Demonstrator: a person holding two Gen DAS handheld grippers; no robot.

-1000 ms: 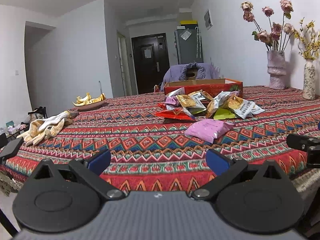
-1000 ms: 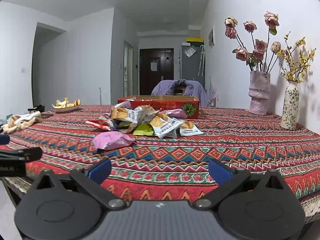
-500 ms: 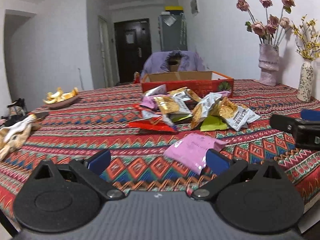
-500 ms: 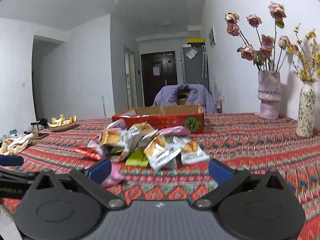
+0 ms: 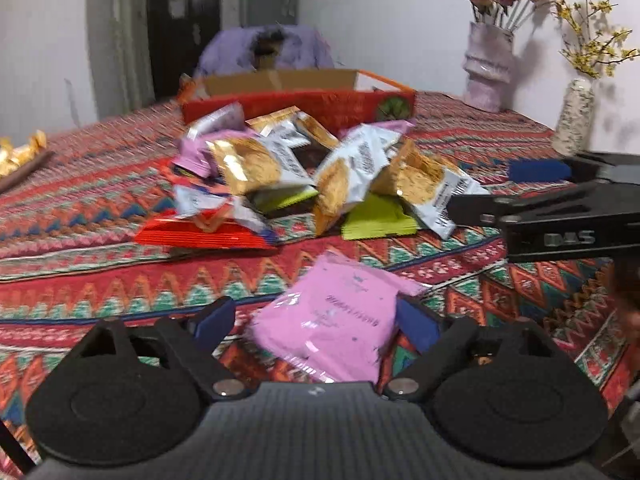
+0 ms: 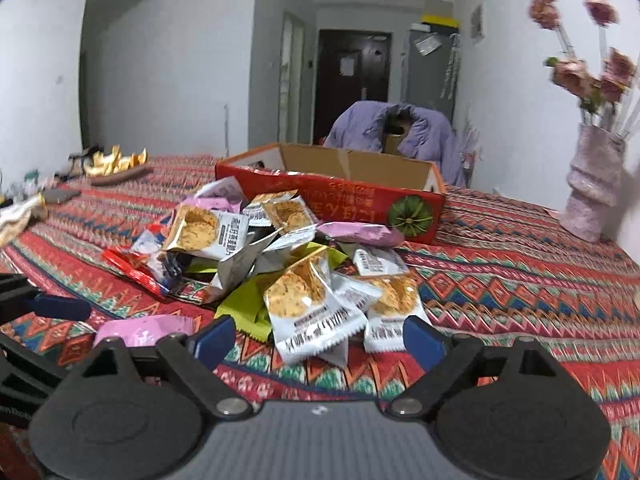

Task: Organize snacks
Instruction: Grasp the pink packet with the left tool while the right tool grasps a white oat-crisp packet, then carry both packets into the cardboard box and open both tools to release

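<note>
While both pairs of jaws have just been narrowing yet stand wide apart, the left gripper straddles a pink snack packet near the tabletop's front edge — pads not pressing it. The right gripper frames a cracker packet in the snack pile before the red box — both have come closer than a second ago.

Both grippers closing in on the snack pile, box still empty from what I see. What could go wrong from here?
1. The left gripper has just been narrowing around the pink packet; the glossy, flat film may slip or crumple.
2. The right gripper, also narrowing, faces overlapping cracker packets; it may pinch two or drag the heap.
3. The grippers work close together, so they could collide on the way to the red box.
</note>
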